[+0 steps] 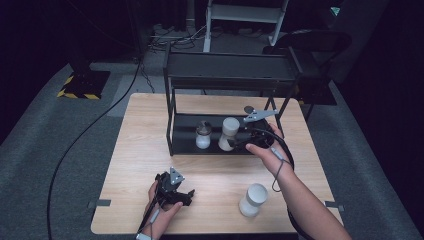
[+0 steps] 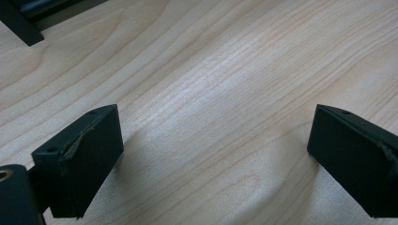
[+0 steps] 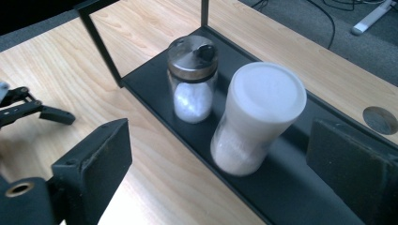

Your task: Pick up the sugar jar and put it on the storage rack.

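Note:
A black two-tier wire rack (image 1: 225,75) stands at the table's far side. On its lower shelf (image 3: 291,187) a glass shaker with a metal lid (image 1: 203,135) (image 3: 192,77) stands beside a tall white-lidded jar of white grains (image 1: 229,133) (image 3: 257,117). My right gripper (image 1: 240,141) (image 3: 218,150) sits just in front of that jar with its jaws wide open, and the pads are clear of it. My left gripper (image 1: 182,194) (image 2: 216,154) rests low over bare wood near the front edge, open, with nothing between its fingers.
A second white jar (image 1: 253,199) stands on the table at the front right, by the person's right forearm. The rack's upright posts (image 3: 101,42) frame the shelf. A round cable hole (image 3: 379,119) lies in the tabletop beyond the rack. Cables trail over the grey floor.

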Demonstrator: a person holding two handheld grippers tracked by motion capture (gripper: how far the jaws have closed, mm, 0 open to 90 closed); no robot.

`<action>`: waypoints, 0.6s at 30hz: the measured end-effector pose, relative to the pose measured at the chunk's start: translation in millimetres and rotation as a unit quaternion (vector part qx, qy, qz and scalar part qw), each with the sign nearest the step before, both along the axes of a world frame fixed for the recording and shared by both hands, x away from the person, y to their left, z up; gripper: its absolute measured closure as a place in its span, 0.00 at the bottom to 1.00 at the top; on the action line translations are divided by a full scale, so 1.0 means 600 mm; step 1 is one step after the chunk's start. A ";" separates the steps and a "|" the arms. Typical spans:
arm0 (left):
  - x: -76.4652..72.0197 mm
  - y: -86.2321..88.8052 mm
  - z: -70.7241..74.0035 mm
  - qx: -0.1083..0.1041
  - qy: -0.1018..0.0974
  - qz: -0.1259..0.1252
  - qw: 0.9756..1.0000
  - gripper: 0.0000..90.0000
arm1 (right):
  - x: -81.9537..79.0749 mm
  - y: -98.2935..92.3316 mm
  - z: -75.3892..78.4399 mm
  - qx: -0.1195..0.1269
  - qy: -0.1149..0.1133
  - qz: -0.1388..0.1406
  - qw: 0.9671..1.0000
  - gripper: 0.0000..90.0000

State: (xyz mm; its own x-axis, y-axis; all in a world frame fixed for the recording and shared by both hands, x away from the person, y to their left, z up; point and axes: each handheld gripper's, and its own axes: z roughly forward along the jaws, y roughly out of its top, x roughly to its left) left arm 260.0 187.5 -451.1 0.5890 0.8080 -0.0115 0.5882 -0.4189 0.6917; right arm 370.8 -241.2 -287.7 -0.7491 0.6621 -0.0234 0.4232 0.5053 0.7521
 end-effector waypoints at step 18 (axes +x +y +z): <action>0.000 0.000 0.000 0.000 -0.001 0.000 1.000 0.04 | -0.093 -0.034 0.008 0.005 -0.016 0.008 1.000 0.08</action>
